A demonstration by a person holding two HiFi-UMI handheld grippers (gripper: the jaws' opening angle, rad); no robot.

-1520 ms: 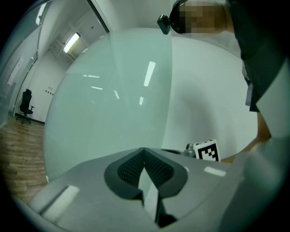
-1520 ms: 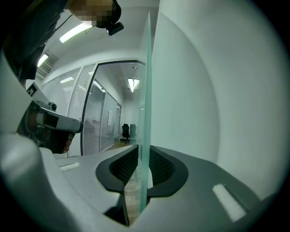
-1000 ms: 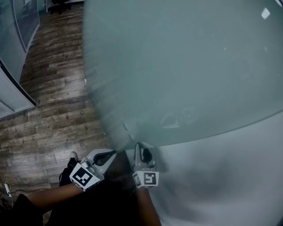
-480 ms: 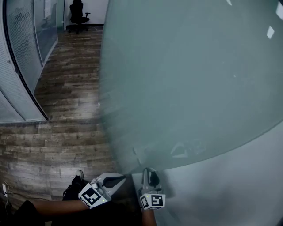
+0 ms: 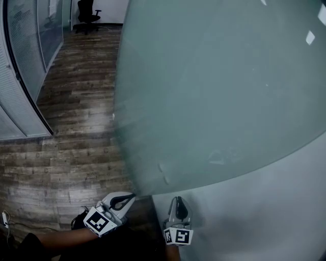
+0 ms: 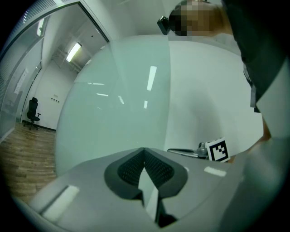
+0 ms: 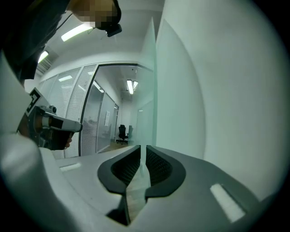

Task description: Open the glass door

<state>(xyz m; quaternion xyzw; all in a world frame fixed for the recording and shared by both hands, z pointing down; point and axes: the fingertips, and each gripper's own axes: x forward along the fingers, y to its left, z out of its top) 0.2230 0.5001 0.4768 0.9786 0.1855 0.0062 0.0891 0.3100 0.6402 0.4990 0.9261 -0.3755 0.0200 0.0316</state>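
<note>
The frosted glass door (image 5: 219, 92) fills the upper right of the head view, and its near lower corner ends just above the grippers. My left gripper (image 5: 131, 196) is shut and empty, its tip right at that corner. In the left gripper view its pads (image 6: 144, 152) meet in front of the pane (image 6: 118, 113). My right gripper (image 5: 177, 200) points along the white wall (image 5: 254, 204), a little short of the door. Its jaws (image 7: 142, 152) are closing with a narrow gap and nothing between them. The door's edge (image 7: 152, 81) stands ahead of them.
Wood plank floor (image 5: 66, 153) runs to the left of the door. A glass partition with blinds (image 5: 18, 92) lines the far left, and an office chair (image 5: 85, 12) stands at the corridor's end. A cable (image 5: 5, 219) lies on the floor at lower left.
The head view has tilted up, showing more corridor. Both grippers sit lower in the picture, and the right one has drawn back from the door's lower edge.
</note>
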